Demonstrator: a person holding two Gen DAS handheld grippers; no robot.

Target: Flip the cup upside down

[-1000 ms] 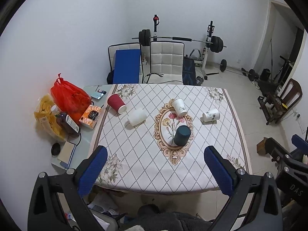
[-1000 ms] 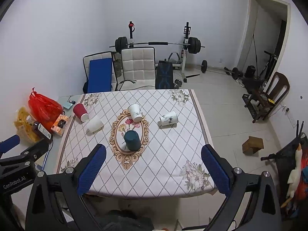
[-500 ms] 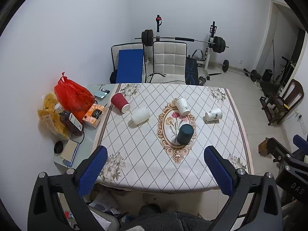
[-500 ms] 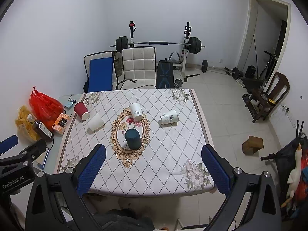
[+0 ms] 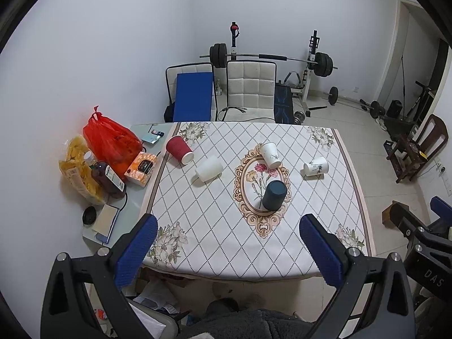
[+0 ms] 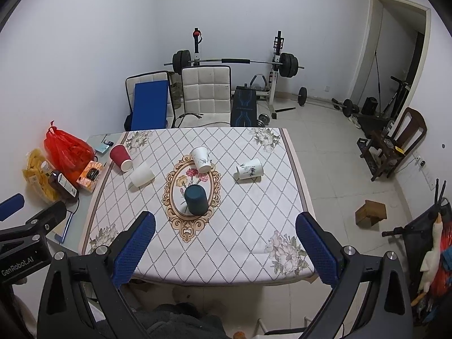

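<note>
Both hand-held grippers hung above the near edge of the surface (image 5: 214, 243), the left hand-held gripper (image 5: 228, 244) and the right hand-held gripper (image 6: 226, 243) each with jaws spread wide and holding nothing. A dark teal cup (image 5: 274, 195) stood base-up on the floral medallion at the centre. Farther off, a red cup (image 5: 179, 149), a plain white cup (image 5: 208, 168) and two printed white cups (image 5: 270, 154) (image 5: 315, 165) lay on their sides, well apart from the grippers.
</note>
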